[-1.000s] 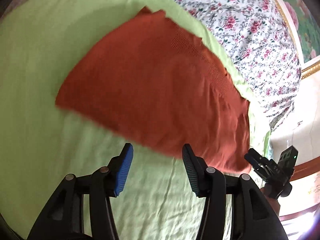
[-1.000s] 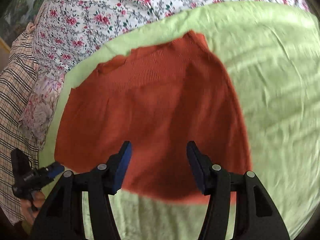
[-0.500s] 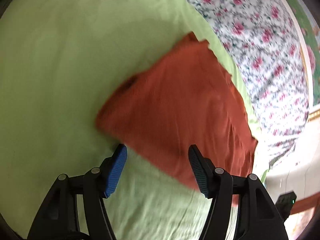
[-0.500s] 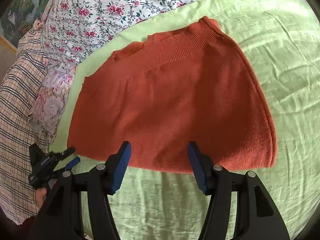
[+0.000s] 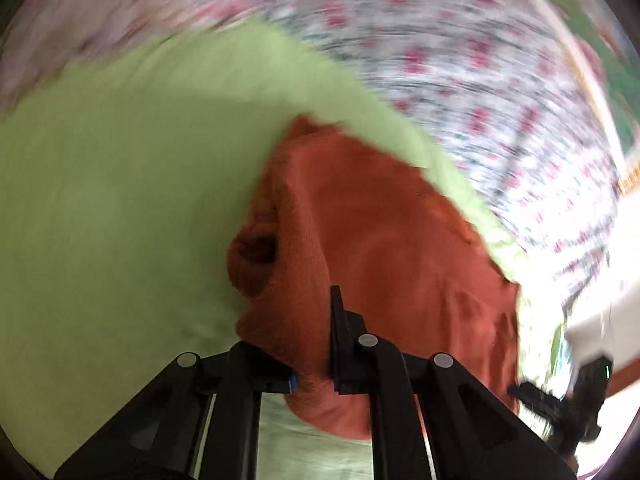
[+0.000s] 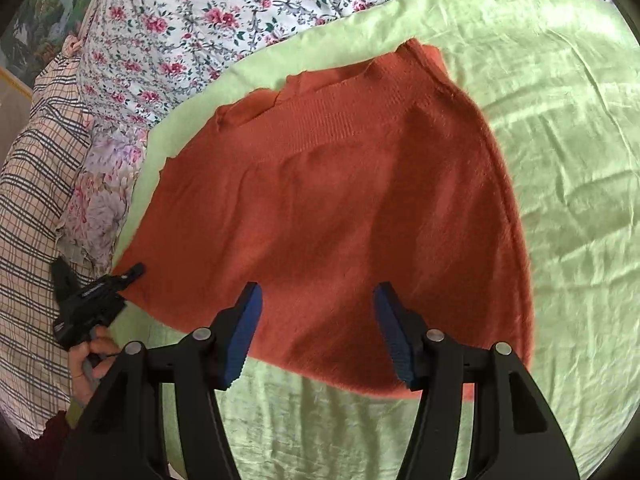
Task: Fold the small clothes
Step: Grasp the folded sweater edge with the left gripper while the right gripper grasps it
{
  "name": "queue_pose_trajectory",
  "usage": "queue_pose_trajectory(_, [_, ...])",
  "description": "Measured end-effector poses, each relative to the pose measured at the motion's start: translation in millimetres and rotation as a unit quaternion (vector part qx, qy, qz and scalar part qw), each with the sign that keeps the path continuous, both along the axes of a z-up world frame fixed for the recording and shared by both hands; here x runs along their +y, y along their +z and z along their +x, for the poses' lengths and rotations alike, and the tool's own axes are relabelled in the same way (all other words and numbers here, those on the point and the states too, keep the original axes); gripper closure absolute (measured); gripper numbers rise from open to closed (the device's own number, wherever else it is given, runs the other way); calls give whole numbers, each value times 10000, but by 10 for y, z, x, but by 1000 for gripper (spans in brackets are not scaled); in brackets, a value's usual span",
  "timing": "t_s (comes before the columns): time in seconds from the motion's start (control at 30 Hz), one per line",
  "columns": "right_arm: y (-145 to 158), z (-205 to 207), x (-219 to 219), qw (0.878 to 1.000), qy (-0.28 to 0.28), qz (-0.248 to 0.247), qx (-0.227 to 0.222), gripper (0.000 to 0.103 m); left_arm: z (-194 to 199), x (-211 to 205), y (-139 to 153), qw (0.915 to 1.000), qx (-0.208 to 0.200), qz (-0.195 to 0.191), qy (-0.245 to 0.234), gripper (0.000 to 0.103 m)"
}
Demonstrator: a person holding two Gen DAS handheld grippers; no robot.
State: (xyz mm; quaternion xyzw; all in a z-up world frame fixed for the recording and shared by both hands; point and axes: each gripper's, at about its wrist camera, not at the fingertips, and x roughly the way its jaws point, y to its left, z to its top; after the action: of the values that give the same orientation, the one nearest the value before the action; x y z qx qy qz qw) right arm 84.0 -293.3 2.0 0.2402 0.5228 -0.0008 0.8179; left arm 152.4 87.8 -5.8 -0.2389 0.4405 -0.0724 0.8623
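An orange knitted garment [image 6: 340, 200] lies spread on a green sheet [image 6: 560, 160]. In the left wrist view, which is blurred, my left gripper [image 5: 316, 344] has its jaws closing tight on a bunched edge of the orange garment [image 5: 392, 240], and that edge is raised into a fold. The fabric hides the left pad. In the right wrist view the left gripper [image 6: 134, 270] sits at the garment's left corner, with a hand [image 6: 92, 356] holding it. My right gripper [image 6: 316, 332] is open above the near hem, its pads off the fabric. The right gripper [image 5: 528, 394] also shows at the lower right.
A floral bedcover [image 6: 200, 20] lies beyond the green sheet [image 5: 120, 200], and a plaid cloth [image 6: 32, 200] lies at the left. A framed picture [image 6: 36, 20] stands at the far left corner. Bare green sheet stretches to the right of the garment.
My left gripper went from open to shut on the garment's edge and lifted it into a fold, its view swinging. The right gripper stayed open and edged over the near hem.
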Motion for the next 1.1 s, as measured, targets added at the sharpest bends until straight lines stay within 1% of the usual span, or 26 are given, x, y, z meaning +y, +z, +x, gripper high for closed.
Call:
queue_pose_trajectory(0.07, [9,42,-96,9999,-64,155,-29,43,-18,-327,212,9986,-255,182,-433,95])
queue_pose_trajectory(0.17, [37,138,-268,9985,-234,478,-132,43,-63,-893,365,9921,-472,341,-1111,95])
queue_pose_trajectory(0.23, [54,192,-337,9971,-305,675,-193,43,-86,-1241,321,9860,-477,401,-1548,95])
queue_pose_trajectory(0.27, [74,240,-367,9961,-308,795,-223,43,-94,-1401,268,9824,-456,503,-1737,95])
queue_pose_trajectory(0.37, [70,387,-367,9932,-203,1124,-226,43,-115,-1759,44,9741,-237,758,-2117,95])
queue_pose_trajectory(0.4, [44,442,-353,9917,-151,1260,-196,41,-97,-1849,-14,9723,-159,846,-2172,95])
queue_pose_trajectory(0.43, [7,508,-325,9902,-91,1389,-129,36,-98,-1928,-91,9696,-104,1023,-2219,95])
queue_pose_trajectory(0.47, [-48,578,-300,9890,-61,1476,-50,34,-98,-1969,-122,9680,-100,1113,-2248,95])
queue_pose_trajectory(0.5, [-110,660,-263,9886,-35,1505,26,30,-96,-1998,-131,9670,-114,1164,-2264,95])
queue_pose_trajectory(0.6, [-286,943,-135,9859,118,1656,225,30,-128,-2032,-118,9618,-215,1400,-2341,95])
queue_pose_trajectory(0.67, [-386,1177,-24,9830,283,1788,315,30,-174,-2080,-108,9554,-292,1661,-2423,95])
queue_pose_trajectory(0.77, [-495,1517,172,9834,531,1678,436,31,-215,-2124,-101,9486,-381,1905,-2500,95])
queue_pose_trajectory(0.8, [-529,1631,244,9836,637,1627,454,37,-219,-2134,-95,9475,-389,1939,-2512,95])
queue_pose_trajectory(0.83, [-542,1742,337,9836,808,1555,433,70,-214,-2139,-84,9474,-391,1942,-2515,95])
queue_pose_trajectory(0.87, [-545,1790,380,9838,926,1467,444,87,-222,-2124,-52,9476,-404,1916,-2524,95])
queue_pose_trajectory(0.9, [-513,1844,438,9848,1036,1318,446,87,-229,-2116,-12,9479,-437,1890,-2526,95])
queue_pose_trajectory(0.97, [-335,1857,491,9859,1192,1157,209,87,-257,-2102,137,9482,-568,1732,-2600,95])
queue_pose_trajectory(1.03, [-25,1726,456,9850,1316,1095,-231,87,-295,-2134,282,9478,-687,1396,-2782,95])
queue_pose_trajectory(1.1, [206,1596,341,9841,1303,1091,-513,87,-330,-2224,357,9458,-726,1089,-2972,95])
